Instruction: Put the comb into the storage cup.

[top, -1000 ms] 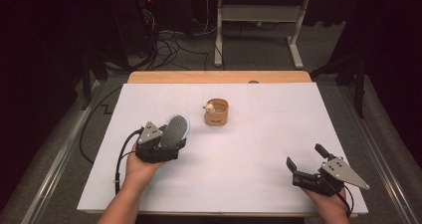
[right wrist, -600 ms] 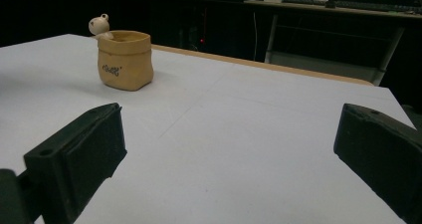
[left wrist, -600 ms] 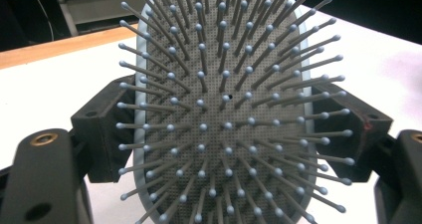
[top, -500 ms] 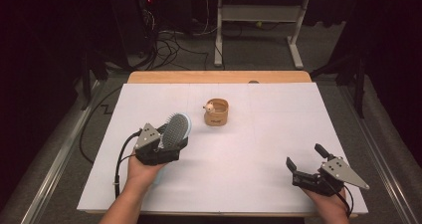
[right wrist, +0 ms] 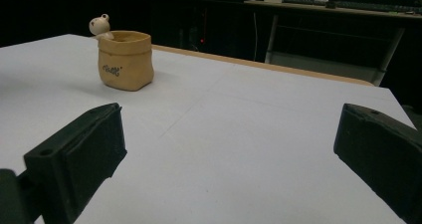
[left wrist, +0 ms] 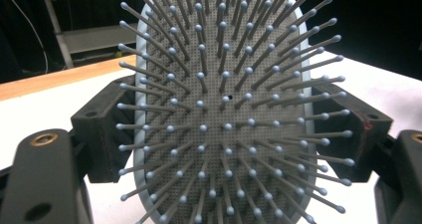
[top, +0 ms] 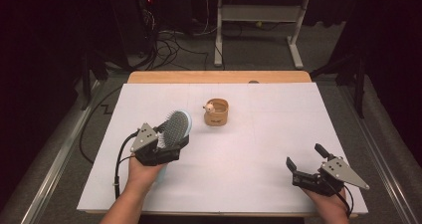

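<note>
White table, tan pot midway

White sheet-covered tabletop with a bare light-wood strip along the far edge. Directly on it, toward the far middle, stands a small tan sack-shaped ceramic pot, upright, with a little pale figure at its rim.

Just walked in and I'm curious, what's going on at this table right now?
A person works at a white table with a gripper in each hand. The left gripper is clamped on a light blue hairbrush, held off the table with its bristles facing the gripper's camera. The right gripper rests near the table's front right, jaws open and empty. A small tan pot stands toward the middle.
</note>
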The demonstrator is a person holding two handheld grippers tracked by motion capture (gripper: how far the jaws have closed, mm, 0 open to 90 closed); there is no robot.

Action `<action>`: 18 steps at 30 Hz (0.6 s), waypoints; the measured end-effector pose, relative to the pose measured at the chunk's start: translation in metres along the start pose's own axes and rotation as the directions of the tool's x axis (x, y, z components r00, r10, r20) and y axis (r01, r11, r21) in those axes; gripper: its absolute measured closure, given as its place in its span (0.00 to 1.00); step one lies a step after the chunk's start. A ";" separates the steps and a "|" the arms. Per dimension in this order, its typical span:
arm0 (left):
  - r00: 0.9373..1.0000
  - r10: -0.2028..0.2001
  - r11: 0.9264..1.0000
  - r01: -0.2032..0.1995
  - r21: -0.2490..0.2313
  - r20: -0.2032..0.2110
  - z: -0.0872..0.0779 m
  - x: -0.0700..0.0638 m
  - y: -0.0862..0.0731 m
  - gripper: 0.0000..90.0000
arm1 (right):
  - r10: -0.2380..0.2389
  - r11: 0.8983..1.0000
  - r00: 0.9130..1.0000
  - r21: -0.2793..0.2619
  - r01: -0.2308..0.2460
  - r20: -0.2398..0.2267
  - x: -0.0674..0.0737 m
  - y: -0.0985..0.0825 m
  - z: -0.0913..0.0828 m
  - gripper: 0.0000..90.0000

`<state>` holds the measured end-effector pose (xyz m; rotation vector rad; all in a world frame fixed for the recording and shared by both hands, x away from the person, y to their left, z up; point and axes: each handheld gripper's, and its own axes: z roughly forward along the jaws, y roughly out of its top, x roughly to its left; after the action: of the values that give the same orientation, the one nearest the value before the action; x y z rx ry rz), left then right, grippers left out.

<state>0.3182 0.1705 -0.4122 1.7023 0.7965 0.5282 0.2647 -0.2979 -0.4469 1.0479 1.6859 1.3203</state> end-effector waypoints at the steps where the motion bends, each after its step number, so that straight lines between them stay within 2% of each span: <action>1: 1.000 0.007 1.000 -0.007 -0.003 -0.001 0.000 -0.001 0.001 0.22 | -0.001 1.000 1.000 0.000 0.001 0.000 0.000 0.000 0.000 0.01; 7: 1.000 0.022 0.999 -0.022 -0.026 -0.011 0.002 -0.006 0.008 0.22 | -0.002 1.000 1.000 -0.002 0.002 -0.001 0.000 0.000 0.000 0.01; 10: 0.999 0.030 0.999 -0.030 -0.020 -0.014 0.006 -0.008 0.010 0.22 | -0.003 1.000 1.000 -0.002 0.003 -0.001 0.000 0.000 0.000 0.01; 18: 0.999 0.051 0.999 -0.050 -0.021 0.007 0.020 -0.014 0.016 0.22 | -0.003 1.000 1.000 0.002 0.003 -0.001 0.000 -0.001 0.000 0.01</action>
<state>0.3264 0.1444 -0.4017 1.7080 0.7418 0.5624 0.2649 -0.2978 -0.4475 1.0457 1.6896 1.3172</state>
